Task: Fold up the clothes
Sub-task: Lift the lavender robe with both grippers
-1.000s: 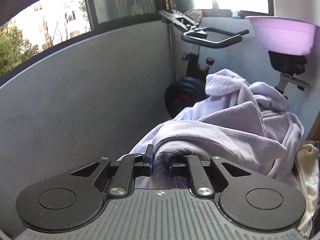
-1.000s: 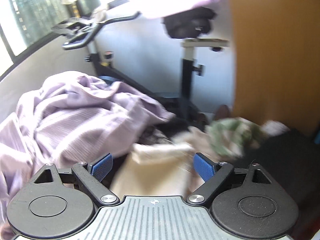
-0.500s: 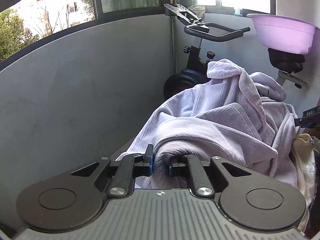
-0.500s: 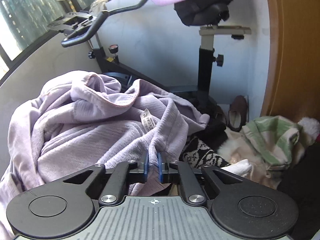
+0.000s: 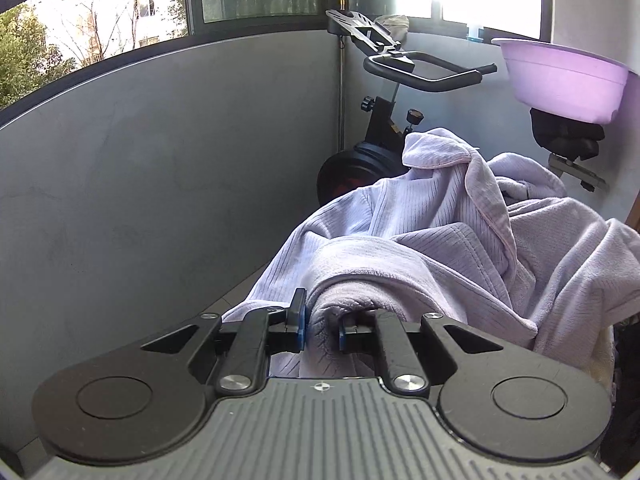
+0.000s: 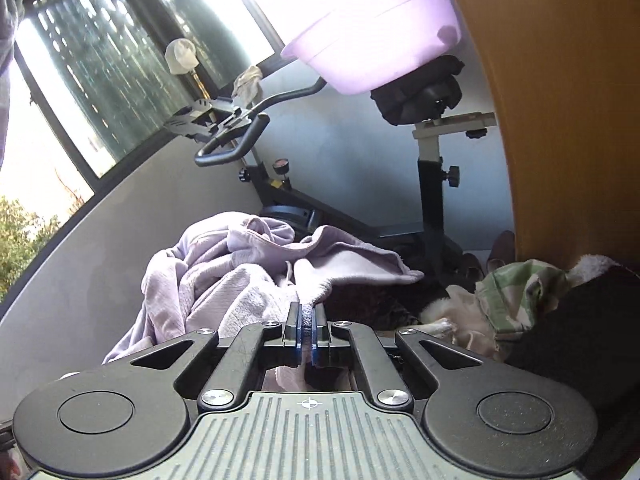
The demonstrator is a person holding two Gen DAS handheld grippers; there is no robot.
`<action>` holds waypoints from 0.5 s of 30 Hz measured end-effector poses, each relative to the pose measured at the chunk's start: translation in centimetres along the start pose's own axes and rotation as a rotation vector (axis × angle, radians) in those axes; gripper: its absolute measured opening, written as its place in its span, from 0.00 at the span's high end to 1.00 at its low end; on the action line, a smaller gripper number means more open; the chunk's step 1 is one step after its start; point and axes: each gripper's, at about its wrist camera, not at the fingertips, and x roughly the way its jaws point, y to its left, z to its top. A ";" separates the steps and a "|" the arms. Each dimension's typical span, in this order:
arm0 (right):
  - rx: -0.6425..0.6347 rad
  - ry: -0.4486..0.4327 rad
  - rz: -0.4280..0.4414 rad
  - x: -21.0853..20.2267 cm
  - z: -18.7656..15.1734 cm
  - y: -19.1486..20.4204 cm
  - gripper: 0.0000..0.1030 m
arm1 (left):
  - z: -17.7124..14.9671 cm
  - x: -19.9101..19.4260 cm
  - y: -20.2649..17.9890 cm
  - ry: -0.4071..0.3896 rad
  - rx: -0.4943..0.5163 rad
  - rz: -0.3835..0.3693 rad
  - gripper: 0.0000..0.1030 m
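A pale lilac ribbed fleece robe lies bunched in a heap, and it also fills the middle of the right wrist view, the robe. My left gripper is shut on a thick rolled fold at the robe's near edge. My right gripper is shut on a thin edge of the same robe, its blue pads almost touching. The cloth stretches away from both grippers in loose folds.
An exercise bike stands behind the heap with a purple basin on its saddle. A grey wall runs along the left. Other clothes, a green-patterned piece and dark fabric, lie at the right beside an orange panel.
My right gripper, open a second ago over cream clothes, closed on the robe's edge and has since tilted and lifted. The left gripper kept its hold while the robe spread out.
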 end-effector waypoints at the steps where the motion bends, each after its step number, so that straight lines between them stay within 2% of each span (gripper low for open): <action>1: 0.006 0.010 0.000 -0.8 -0.5 -0.4 0.97 | -0.1 0.1 -0.1 0.003 0.002 0.001 0.86; 9: 0.060 0.113 -0.005 -7.0 -4.7 -3.2 0.97 | -0.5 -0.5 -0.7 0.011 0.016 0.007 0.86; 12: 0.080 0.190 -0.007 -7.8 -6.9 -3.9 0.98 | -0.4 -0.5 -0.7 0.011 0.020 0.010 0.86; 15: 0.099 0.264 -0.021 -6.6 -9.1 -4.6 0.98 | -0.4 -0.4 -0.7 0.019 0.015 0.010 0.86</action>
